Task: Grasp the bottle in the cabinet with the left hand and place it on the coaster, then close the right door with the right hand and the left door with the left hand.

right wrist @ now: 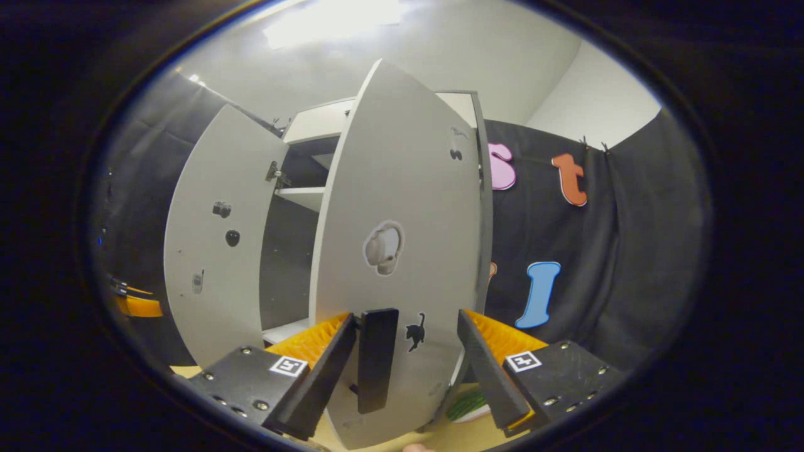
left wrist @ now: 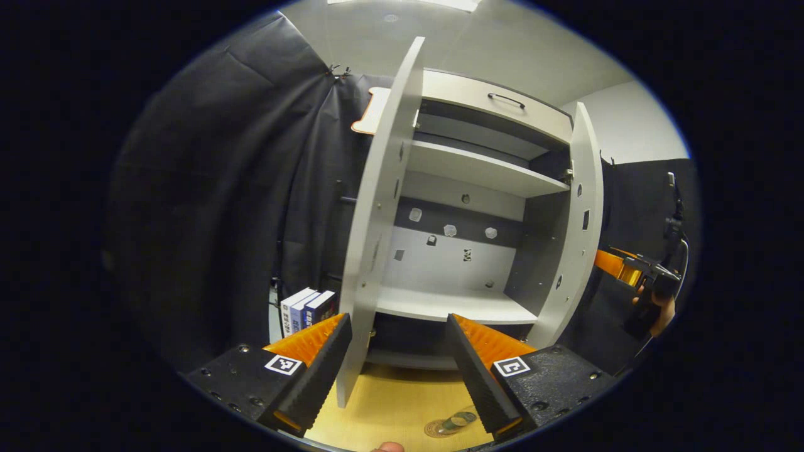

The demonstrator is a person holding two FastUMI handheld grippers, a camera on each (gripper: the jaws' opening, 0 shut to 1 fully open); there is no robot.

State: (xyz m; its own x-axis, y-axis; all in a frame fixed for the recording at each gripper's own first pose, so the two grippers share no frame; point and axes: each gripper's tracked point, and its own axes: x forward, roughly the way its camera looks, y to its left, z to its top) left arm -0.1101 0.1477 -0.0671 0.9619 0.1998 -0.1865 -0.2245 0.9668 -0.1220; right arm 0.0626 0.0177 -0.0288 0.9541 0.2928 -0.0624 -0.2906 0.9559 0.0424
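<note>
Bottle (left wrist: 457, 422) looks already on the round coaster (left wrist: 440, 429), 6 o'clock in left gripper view, on the pale wood tabletop (left wrist: 402, 402); cabinet shelves bare. Doors next.

Right gripper (right wrist: 407, 370): jaws wide, holding nothing, straddling the grey flat-panel right door (right wrist: 402, 207) at its black bar handle (right wrist: 375, 358).

Left gripper (left wrist: 399, 370): open, empty, with the grey left door (left wrist: 377, 232) edge-on between the fingers.

Likely light, stiff, free-swinging panels: push flat near the handle edge, away from the hinges.
</note>
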